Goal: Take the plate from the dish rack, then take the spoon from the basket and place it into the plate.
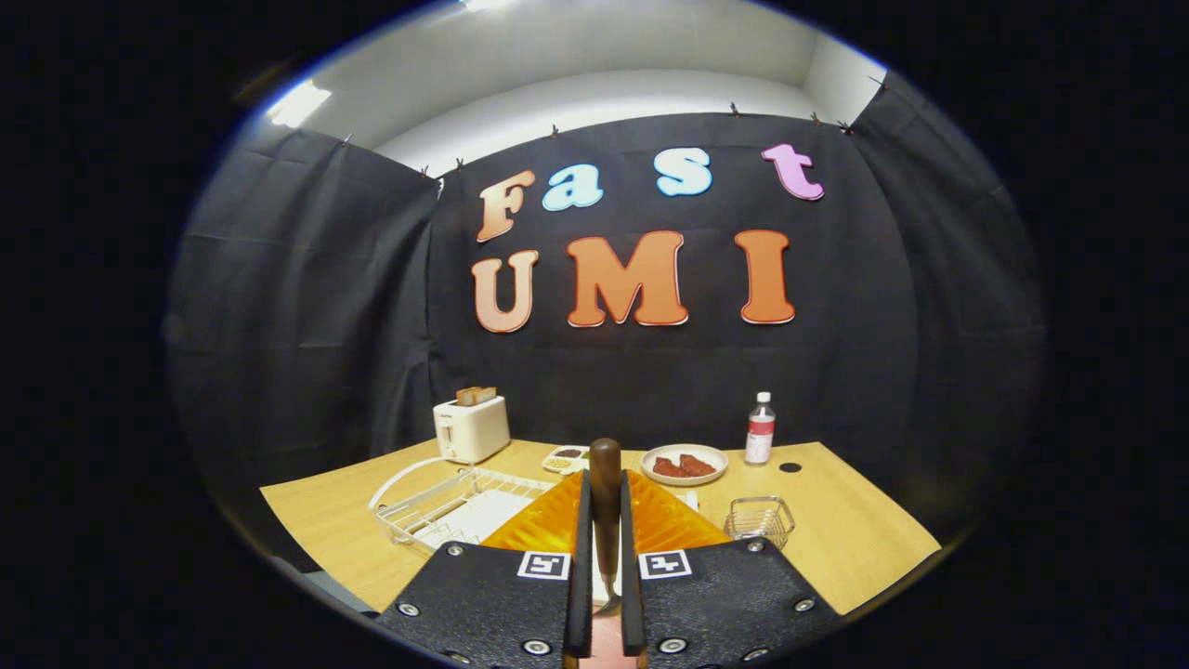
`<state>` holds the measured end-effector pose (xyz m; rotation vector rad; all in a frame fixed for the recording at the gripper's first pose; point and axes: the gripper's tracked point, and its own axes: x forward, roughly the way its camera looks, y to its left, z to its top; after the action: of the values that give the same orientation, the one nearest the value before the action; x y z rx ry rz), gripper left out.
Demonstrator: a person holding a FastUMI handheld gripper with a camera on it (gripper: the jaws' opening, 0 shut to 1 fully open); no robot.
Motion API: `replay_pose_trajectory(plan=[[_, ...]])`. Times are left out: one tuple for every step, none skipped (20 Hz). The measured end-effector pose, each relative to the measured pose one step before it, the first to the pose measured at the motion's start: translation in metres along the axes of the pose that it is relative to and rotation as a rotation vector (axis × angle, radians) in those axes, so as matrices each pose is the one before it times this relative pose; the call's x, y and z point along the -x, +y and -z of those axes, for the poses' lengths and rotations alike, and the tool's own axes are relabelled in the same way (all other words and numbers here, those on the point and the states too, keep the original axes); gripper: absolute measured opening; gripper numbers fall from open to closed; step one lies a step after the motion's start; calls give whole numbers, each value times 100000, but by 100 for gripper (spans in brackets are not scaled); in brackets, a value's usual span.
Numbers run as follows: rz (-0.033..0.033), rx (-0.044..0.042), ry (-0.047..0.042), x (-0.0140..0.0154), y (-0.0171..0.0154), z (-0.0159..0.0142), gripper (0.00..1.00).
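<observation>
The gripper (pixel 605 557) is clamped on the spoon (pixel 605 506), both fingers pressing its dark handle, which stands upright between them. Just beyond, the white dish rack (pixel 446 502) sits by the table's (pixel 855 530) left edge, the wire basket (pixel 759 520) near its front right; a toaster (pixel 471 427) occupies the back left corner.

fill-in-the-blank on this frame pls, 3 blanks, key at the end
1. The gripper has its fingers shut on the ____, whose dark wooden handle sticks up between them.
2. Two slices of bread stand in the white ____ beyond the dish rack.
3. The wire basket sits on the table, nearer the fingers than the ____ with the red label.

Missing words: spoon; toaster; bottle
</observation>
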<state>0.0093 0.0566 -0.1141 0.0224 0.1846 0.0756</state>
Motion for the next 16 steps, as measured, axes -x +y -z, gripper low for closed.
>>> replay_pose_trajectory(plan=[[-1895,-329,1442,-129,719,647,13],[-1089,213,1309,147,644,616,13],[-1461,512,940,-33,655,564,13],[-1816,614,981,22,957,524,13],[-1785,599,861,-204,829,519,13],[-2099,118,876,-198,930,516,13],[-1993,-300,1119,-74,783,551,13],[-1977,-498,946,-260,696,498,13],[-1172,-572,868,-101,574,497,13],[-1064,-374,1181,-154,468,638,13],[-1089,53,776,-20,410,493,13],[-982,209,1218,-37,421,615,13],[-1097,42,1655,119,247,797,13],[-573,9,1416,137,91,648,13],[-252,30,1417,201,-67,652,13],[483,112,1615,166,-261,595,13]])
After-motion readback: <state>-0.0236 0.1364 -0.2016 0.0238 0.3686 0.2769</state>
